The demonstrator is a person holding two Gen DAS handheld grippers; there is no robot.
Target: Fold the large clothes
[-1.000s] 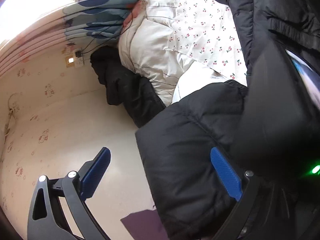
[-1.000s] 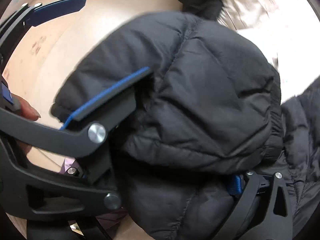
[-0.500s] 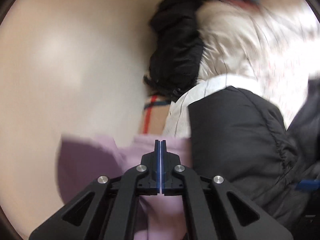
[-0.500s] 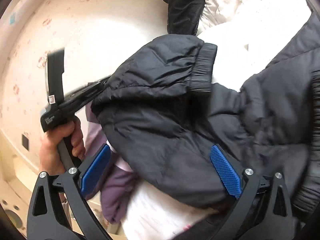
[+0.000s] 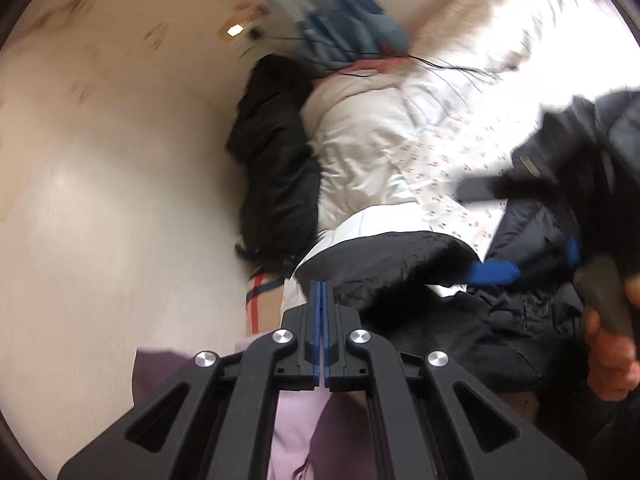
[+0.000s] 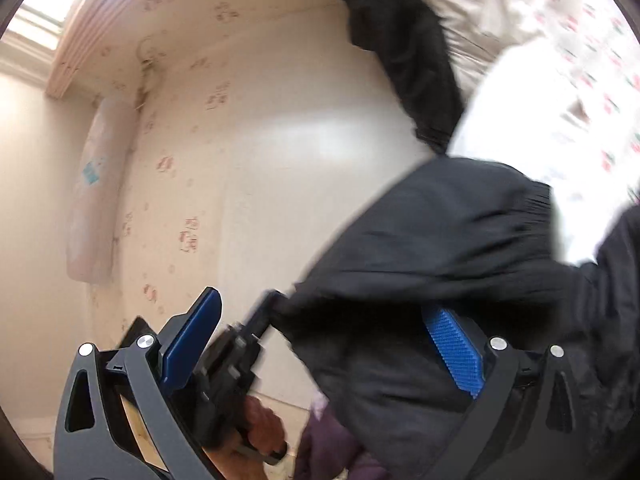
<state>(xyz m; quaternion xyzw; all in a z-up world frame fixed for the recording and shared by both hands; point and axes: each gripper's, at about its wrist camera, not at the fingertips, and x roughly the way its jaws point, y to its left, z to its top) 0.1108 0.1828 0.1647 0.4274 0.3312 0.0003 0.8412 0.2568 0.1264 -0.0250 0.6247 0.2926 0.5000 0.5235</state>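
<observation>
Now the black jacket (image 6: 460, 248) drapes between the spread right tongs (image 6: 320, 344); left tongs (image 5: 321, 300) pressed together, empty.

- A cream wall (image 6: 280, 152) with a faint pattern of small reddish motifs fills much of the right wrist view, glossy where light falls on it.
- Pale ridged moulding (image 6: 80, 40) runs along its top edge, with bright daylight beyond it.
- A bed cover (image 5: 460, 136), white with tiny red cherry prints, lies rumpled and brightly lit.
- A small lit wall socket (image 5: 234, 31) sits on the wall near blue-patterned bedding (image 5: 340, 28).
</observation>
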